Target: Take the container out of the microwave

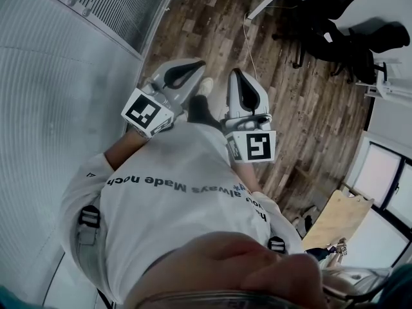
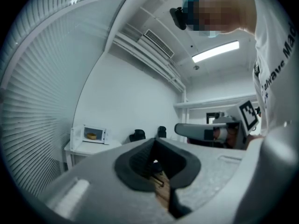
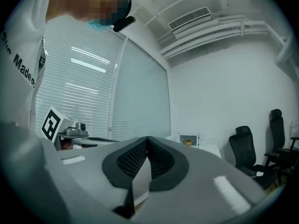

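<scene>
Head view: the left gripper (image 1: 195,64) and the right gripper (image 1: 234,73) are held side by side, near each other, in front of a white shirt (image 1: 167,192) and over a wooden floor (image 1: 309,108).
Left jaws: brought together at the tips, with nothing caught between them. A sliver of floor is glimpsed through the hollow behind the tips.
Right jaws: pressed together, ribbed pad against pad, and nothing is held.
Microwave (image 2: 95,128): picked out well ahead in the left gripper view, set at the left end of a white worktop (image 2: 88,148) against the far wall. Its door is swung open on its left side.
Container (image 2: 92,136): yellow and small at this range, it is seen inside the microwave cavity, well apart from both grippers.
Chairs: black office chairs (image 3: 243,148) are seen to the right of the worktop in the right gripper view.
Blinds (image 3: 140,101): closed slats are spread along the wall to the left of the microwave.
Ceiling: a strip light (image 2: 216,51) is lit overhead.
</scene>
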Motion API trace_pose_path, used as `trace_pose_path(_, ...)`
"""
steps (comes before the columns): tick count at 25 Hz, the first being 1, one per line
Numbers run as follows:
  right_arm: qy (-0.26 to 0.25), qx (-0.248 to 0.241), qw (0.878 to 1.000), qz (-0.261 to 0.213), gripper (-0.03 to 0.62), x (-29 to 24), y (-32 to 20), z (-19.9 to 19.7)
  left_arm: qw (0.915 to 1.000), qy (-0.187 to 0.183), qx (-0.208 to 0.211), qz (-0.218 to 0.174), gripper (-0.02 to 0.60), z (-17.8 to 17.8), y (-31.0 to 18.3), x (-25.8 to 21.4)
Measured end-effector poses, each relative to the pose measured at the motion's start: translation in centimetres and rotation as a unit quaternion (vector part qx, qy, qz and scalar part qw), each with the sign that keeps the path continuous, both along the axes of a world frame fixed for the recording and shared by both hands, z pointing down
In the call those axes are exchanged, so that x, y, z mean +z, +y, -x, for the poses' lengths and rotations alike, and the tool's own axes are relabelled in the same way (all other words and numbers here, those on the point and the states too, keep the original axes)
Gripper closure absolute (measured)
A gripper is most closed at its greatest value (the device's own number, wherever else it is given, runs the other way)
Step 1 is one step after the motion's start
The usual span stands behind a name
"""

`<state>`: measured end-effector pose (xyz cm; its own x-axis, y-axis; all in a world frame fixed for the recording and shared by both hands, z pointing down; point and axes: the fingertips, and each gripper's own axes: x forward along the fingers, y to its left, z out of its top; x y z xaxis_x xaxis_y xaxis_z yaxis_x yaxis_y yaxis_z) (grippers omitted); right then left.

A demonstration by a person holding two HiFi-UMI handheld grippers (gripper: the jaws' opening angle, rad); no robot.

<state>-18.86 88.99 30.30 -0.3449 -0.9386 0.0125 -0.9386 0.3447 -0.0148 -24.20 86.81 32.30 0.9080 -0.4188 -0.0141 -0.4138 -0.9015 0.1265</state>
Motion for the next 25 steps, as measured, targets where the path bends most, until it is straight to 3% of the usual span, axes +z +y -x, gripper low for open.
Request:
trace_pose_path(15, -0.013, 0.012, 1.000, -0.004, 0.592, 0.7, -17.0, -15.7, 0.9999, -0.011, 0.009, -0.010, 0.578, -15.4, -17.4, 0.2)
trace_pose_path(25, -0.015, -0.011, 1.000, 0.013, 0.592, 0.9, -24.3, -21.3, 0.9995, -0.017, -0.023, -0.010, 0.578, -20.6, -25.0, -0.5)
